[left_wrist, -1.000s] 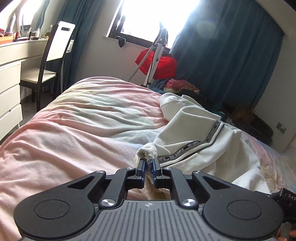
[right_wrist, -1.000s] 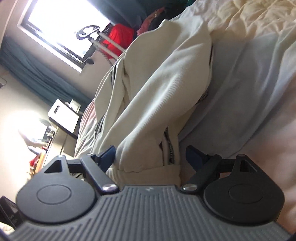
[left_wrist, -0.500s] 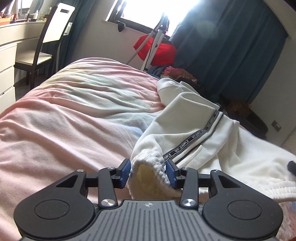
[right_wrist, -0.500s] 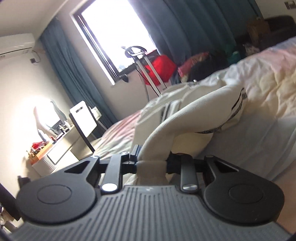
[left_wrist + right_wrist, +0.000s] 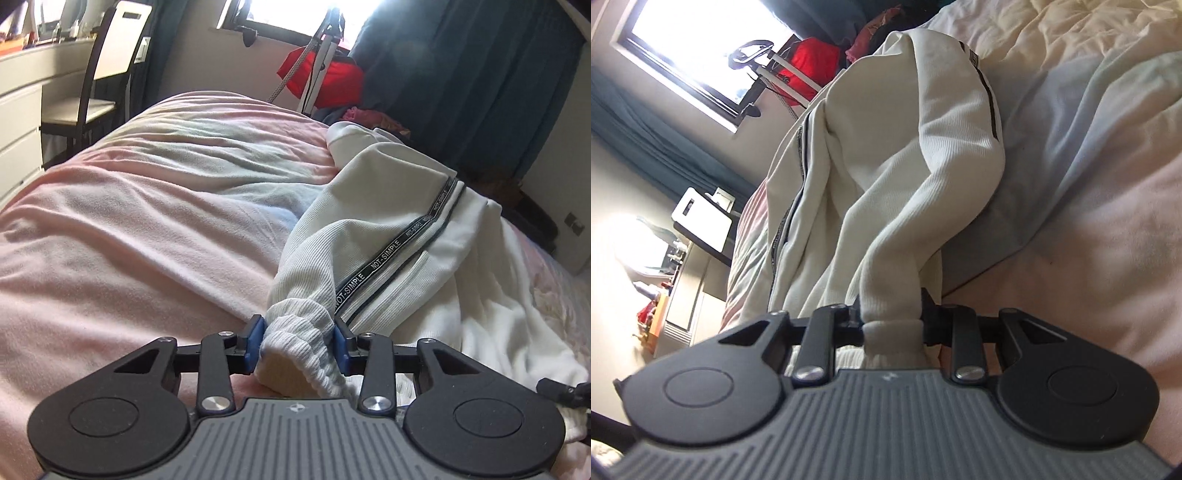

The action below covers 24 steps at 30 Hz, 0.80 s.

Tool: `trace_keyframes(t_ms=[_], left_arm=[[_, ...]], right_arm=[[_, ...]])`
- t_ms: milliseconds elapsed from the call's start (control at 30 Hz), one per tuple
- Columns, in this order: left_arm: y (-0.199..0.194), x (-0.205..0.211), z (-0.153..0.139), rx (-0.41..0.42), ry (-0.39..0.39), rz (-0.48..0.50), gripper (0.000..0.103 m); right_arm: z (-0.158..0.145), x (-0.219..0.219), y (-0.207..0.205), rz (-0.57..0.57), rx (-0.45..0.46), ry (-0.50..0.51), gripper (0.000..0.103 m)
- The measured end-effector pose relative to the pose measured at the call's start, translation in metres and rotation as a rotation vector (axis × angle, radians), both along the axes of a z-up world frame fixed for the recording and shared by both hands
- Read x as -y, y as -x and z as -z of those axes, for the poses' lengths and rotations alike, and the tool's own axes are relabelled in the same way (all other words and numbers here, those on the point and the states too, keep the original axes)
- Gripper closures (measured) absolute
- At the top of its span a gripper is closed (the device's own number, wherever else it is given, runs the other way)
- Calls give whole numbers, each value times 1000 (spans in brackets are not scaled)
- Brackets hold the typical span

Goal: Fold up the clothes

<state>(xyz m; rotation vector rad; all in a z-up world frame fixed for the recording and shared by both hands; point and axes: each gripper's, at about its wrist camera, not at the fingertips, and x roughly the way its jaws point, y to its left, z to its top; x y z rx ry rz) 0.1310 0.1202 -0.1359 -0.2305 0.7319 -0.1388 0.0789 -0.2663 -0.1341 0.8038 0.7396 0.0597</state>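
A white ribbed garment [image 5: 388,206] with a black "NOT-SIMPLE" stripe lies crumpled on the pink bed cover [image 5: 147,221]. My left gripper [image 5: 297,341] has one ribbed cuff [image 5: 295,325] between its blue pads. The jaws are closing, and the cuff touches both pads. In the right wrist view the same garment [image 5: 886,129] stretches away over the bed cover [image 5: 1089,240]. My right gripper [image 5: 892,317] is shut on its other cuff [image 5: 892,339], with the cloth bunched and pulled taut from the jaws.
A white-backed chair [image 5: 107,70] and white drawers [image 5: 18,122] stand left of the bed. Beyond the bed's far end are a red bag [image 5: 328,77], a metal stand, dark teal curtains [image 5: 461,74] and a bright window [image 5: 683,48].
My left jaws opened from a thin pinch of cloth, took in the whole cuff and sank toward the bed. My right jaws went from wide open to clamped on the other cuff.
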Motion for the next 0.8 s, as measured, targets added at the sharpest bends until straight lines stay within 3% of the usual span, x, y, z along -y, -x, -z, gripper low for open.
trace_keyframes(t_ms=[133, 333, 467, 633, 800], left_arm=[[3, 7, -11, 48, -65, -15, 87], [-12, -17, -77, 182, -33, -96, 88], [-47, -54, -138, 284, -148, -161, 88], [-121, -118, -176, 245, -280, -285, 88], [-208, -186, -161, 112, -394, -405, 88]], right_arm=[[8, -5, 4, -2, 26, -35, 74], [3, -28, 13, 12, 95, -231, 75], [-17, -99, -1, -120, 175, -286, 75], [-26, -212, -57, -284, 204, -361, 76], [-15, -316, -117, -436, 180, -407, 76]])
